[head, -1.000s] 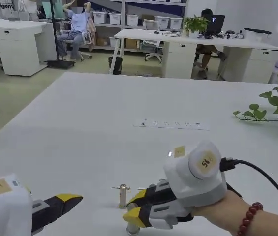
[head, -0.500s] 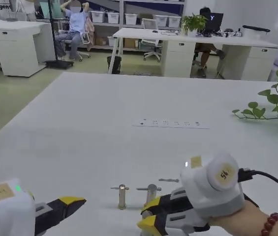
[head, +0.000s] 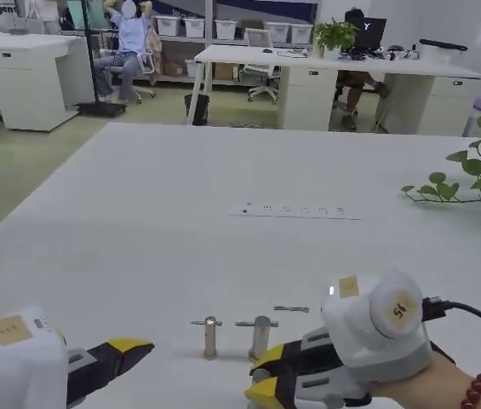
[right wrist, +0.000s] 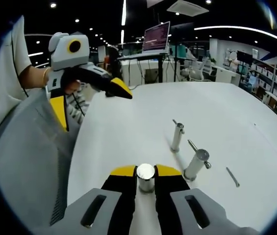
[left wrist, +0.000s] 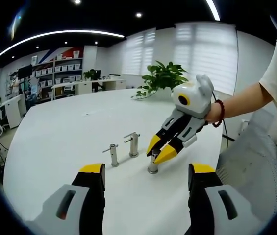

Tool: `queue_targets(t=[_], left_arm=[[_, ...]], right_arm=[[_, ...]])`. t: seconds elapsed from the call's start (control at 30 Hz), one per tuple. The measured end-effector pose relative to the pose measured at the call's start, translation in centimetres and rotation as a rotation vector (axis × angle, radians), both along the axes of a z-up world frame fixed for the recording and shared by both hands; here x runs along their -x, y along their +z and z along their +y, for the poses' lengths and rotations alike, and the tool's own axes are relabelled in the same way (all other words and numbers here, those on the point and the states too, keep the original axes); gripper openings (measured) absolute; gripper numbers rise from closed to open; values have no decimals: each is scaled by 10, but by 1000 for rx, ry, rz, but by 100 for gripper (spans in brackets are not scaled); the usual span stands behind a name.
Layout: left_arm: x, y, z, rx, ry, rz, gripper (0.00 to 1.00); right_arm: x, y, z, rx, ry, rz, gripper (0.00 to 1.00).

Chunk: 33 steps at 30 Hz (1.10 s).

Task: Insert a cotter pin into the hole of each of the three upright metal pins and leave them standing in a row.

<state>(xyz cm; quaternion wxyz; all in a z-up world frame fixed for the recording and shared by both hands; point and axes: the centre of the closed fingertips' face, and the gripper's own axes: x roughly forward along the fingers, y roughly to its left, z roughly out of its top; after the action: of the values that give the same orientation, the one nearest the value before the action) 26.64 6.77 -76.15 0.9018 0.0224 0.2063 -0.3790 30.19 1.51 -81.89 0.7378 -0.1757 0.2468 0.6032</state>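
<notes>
Two upright metal pins stand side by side on the white table, each with a cotter pin crosswise through its top. A third metal pin stands upright between the jaws of my right gripper, which is shut on it. From the left gripper view this third pin is nearest, gripped by the right gripper, in line with the other two. A loose cotter pin lies flat behind the row. My left gripper is open and holds nothing, left of the pins.
A potted vine trails over the table's far right edge. A flush socket strip sits mid-table. Desks, chairs and seated people are beyond the far edge. A person's sleeve and a grey chair lie close to the near edge.
My right gripper has drawn back to the right and nearer, still shut on the third pin, uncovering the second pin with its cotter pin. The left gripper has stayed put.
</notes>
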Motion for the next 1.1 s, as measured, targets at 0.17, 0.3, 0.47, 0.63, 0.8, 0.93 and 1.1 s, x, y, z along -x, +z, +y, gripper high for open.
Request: queue_targets(t=[0.17,0.3,0.47,0.63,0.8,0.93,1.1], left_arm=[[0,0,-1,-3,-7,-1,68],[0,-1,-2,-16,-19,-5,69],[0,-1,-3,-21,-22,-3,70],[-2,-1,-3,-19,-19,-4,71],[-3,-1,-4,-17,-16,-6,73],[-4,-1,-5,-15,-19,-6,74],[-6,-1,-6,-14,-19,-7,75]], right_arm=[[0,0,1,-22,15,-7,15],[0,0,-1,-41,5,5,17],[2,2,-4,-51,-6,27,22],[3,6,-14,-51,-18,31,24],[-3,8,-27,-18,-33,21,28],[-15,6,-41,4,-67,17,30],[-28,5,-52,28,-103,22,30]])
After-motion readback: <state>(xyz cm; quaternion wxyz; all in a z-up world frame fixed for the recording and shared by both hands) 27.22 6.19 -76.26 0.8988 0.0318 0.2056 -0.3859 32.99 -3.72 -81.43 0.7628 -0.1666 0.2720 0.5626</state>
